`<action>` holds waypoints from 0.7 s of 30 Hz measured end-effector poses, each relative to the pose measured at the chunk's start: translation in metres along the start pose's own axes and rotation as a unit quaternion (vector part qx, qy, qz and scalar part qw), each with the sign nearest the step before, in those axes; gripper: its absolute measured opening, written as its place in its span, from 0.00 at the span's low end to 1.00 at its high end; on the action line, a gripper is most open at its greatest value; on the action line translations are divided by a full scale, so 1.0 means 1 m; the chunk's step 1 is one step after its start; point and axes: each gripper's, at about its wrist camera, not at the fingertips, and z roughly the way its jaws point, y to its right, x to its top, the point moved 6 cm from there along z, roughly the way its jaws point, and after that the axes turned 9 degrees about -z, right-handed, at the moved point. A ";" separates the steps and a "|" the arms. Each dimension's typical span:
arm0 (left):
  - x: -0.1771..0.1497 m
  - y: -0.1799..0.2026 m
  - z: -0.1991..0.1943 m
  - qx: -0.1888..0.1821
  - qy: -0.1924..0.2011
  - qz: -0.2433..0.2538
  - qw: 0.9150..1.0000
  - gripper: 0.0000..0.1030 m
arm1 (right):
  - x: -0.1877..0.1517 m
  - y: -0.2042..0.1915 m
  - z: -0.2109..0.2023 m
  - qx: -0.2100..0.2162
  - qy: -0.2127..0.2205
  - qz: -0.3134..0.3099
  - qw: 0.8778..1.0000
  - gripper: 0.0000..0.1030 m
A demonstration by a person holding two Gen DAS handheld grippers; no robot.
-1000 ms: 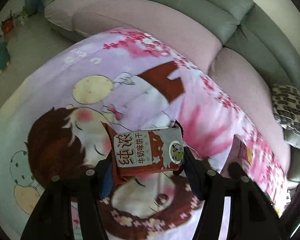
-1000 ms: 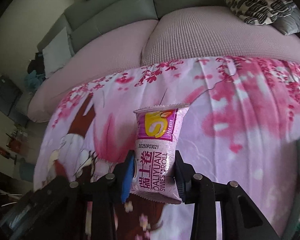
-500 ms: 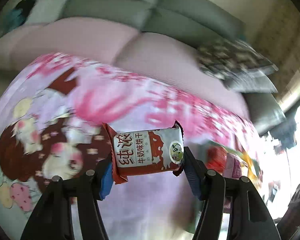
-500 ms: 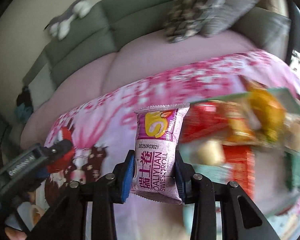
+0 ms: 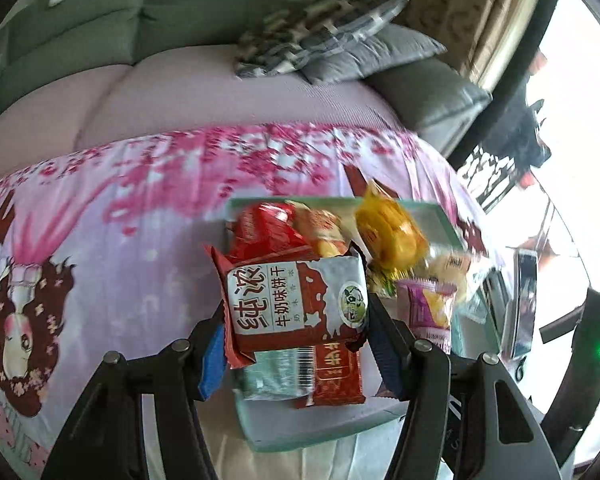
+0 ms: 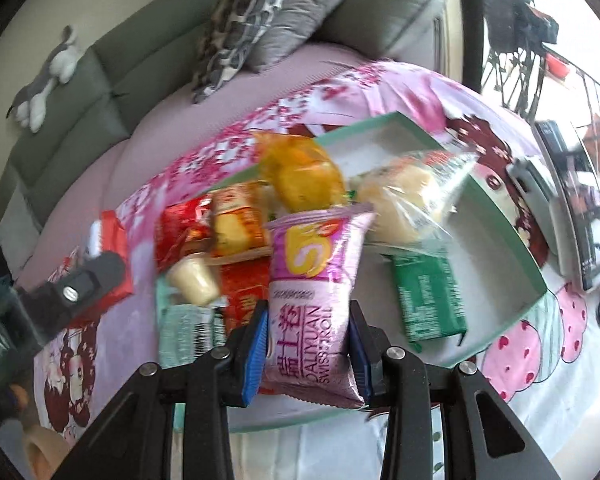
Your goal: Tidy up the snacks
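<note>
Both tools carried packets over snack tray [image 6: 532, 264].

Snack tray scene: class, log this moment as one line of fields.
left hand-held gripper: shut on milk biscuit packet | right hand-held gripper: shut on Swiss roll packet | both over green snack tray

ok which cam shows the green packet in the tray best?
Right wrist: the green packet lies unobstructed on the tray floor. In the left wrist view it can't be made out, hidden behind the held snacks.
</note>
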 end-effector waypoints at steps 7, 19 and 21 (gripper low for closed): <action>-0.013 0.013 0.022 -0.002 -0.020 0.017 1.000 0.63 | -0.003 0.011 0.008 -0.004 -0.008 0.005 1.000 0.39; -0.029 -0.025 -0.020 -0.003 0.036 -0.024 0.999 0.77 | -0.011 0.010 -0.001 0.014 -0.010 0.001 1.000 0.48; -0.038 -0.043 -0.024 0.011 0.044 -0.047 0.998 0.84 | -0.015 0.010 -0.004 0.019 -0.006 -0.002 1.000 0.61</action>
